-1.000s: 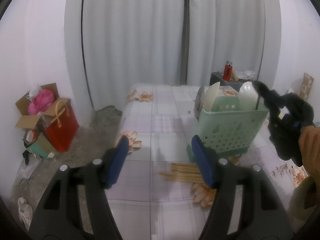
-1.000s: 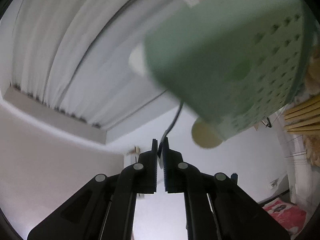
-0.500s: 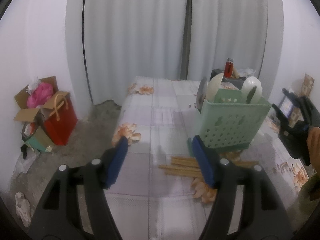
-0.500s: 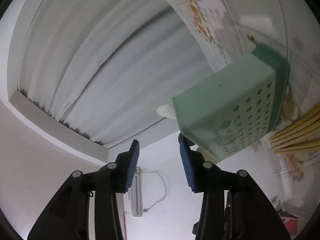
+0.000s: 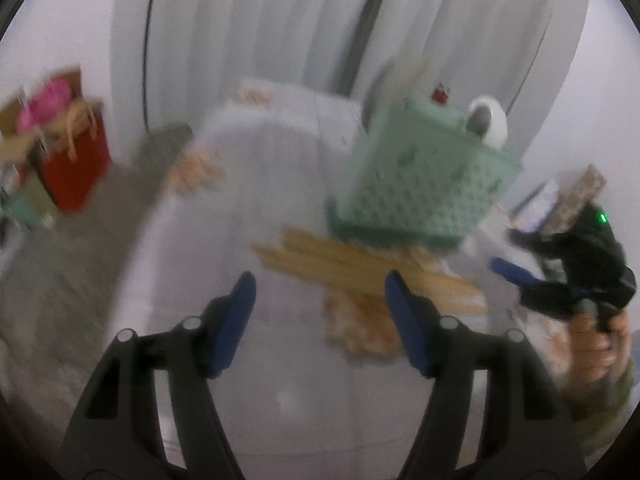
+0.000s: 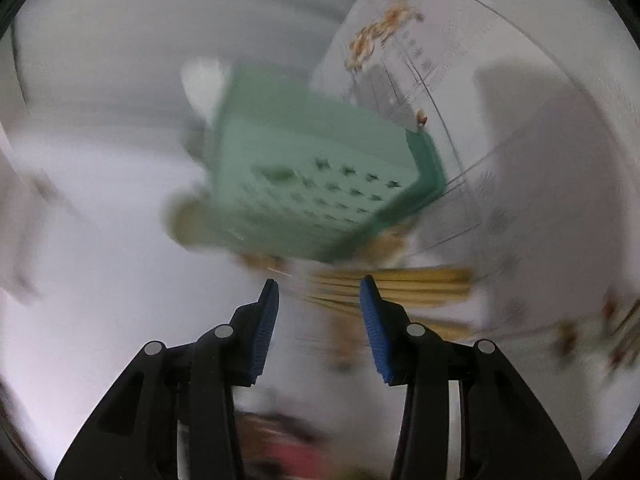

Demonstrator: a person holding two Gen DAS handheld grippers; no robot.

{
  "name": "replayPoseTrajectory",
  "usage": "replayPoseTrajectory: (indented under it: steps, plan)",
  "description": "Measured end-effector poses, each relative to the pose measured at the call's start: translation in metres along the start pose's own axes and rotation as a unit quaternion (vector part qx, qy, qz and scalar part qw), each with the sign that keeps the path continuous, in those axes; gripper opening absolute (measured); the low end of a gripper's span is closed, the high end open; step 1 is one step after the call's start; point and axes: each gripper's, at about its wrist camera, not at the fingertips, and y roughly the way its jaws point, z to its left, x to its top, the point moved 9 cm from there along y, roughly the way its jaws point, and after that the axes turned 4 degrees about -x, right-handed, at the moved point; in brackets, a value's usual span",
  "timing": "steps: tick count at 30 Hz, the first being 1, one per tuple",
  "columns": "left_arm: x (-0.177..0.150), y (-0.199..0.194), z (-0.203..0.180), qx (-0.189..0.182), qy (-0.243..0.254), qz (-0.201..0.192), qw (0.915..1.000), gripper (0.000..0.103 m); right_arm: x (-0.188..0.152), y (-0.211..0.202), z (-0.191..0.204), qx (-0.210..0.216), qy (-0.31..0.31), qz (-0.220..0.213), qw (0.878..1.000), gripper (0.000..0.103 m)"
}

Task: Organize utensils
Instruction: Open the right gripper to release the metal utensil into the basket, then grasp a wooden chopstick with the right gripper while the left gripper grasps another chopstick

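while both views are blurred, the chopsticks (image 5: 360, 268) lie flat on the desk (image 5: 256, 208), long axes running left to right across mid-frame. left tongs (image 5: 320, 300) and right tongs (image 6: 318, 296) both stand apart, gripping nothing.

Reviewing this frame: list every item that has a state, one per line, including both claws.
left claw: open, empty, above the table.
right claw: open, empty, pointed toward the chopsticks.
green basket: upright on the table, holding utensils.
white spoon: standing in the basket, bowl end up.
chopsticks: lying loose on the table in front of the basket, not yet sorted.
red bag: on the floor, upright.
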Motion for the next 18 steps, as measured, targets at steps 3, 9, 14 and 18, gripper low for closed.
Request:
replayPoseTrajectory:
  steps: [3,9,14,18]
  plan:
    - [-0.018,0.015,-0.006,-0.047,-0.036,0.03,0.9978,0.049,0.006,0.015,0.008,-0.076,-0.093,0.002,0.993,0.042]
    - [-0.053,0.041,-0.026,-0.151,-0.098,0.088,0.9798,0.025,0.011,0.055,-0.01,-0.247,-0.251,0.023,0.936,0.042]
    - [-0.062,0.047,-0.038,-0.182,-0.118,0.092,0.9718,0.024,0.004,0.059,-0.004,-0.262,-0.287,0.021,0.921,0.034]
    - [-0.064,0.051,-0.042,-0.183,-0.124,0.088,0.9713,0.024,-0.012,0.056,-0.003,-0.255,-0.285,0.029,0.923,0.024]
